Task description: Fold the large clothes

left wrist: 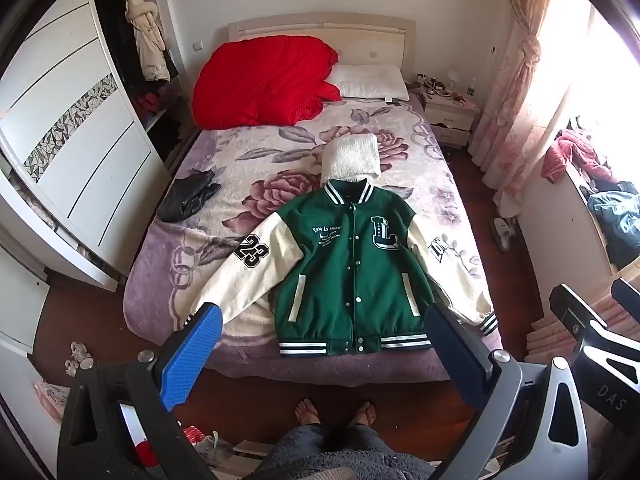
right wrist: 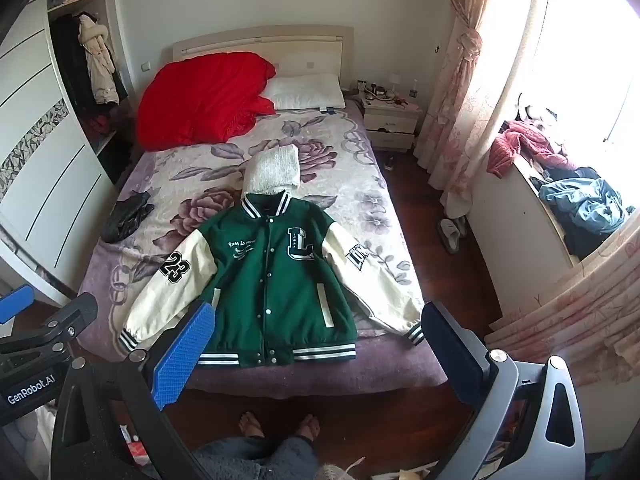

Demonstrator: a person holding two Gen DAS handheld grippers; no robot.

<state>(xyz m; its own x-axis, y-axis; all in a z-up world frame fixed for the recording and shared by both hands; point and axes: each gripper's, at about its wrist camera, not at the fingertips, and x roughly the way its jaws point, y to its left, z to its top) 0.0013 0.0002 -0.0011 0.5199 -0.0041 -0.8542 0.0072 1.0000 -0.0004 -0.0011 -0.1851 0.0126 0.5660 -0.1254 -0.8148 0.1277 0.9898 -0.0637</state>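
A green varsity jacket (left wrist: 352, 264) with cream sleeves lies flat, front up and snapped shut, at the foot of the bed; it also shows in the right wrist view (right wrist: 272, 280). Both sleeves are spread outward. My left gripper (left wrist: 320, 324) is open and empty, held high above the jacket's hem and well short of it. My right gripper (right wrist: 316, 328) is also open and empty, held above the hem at the bed's near edge. The right gripper's body shows at the right of the left wrist view (left wrist: 588, 328).
A folded white knit garment (left wrist: 352, 158) lies just beyond the jacket's collar. A black garment (left wrist: 188, 196) lies at the bed's left side. A red quilt (left wrist: 260, 84) and a pillow (left wrist: 370, 82) are at the head. The bed (left wrist: 168, 264) has a wardrobe (left wrist: 68, 152) to its left and a nightstand (left wrist: 450, 114) to its right.
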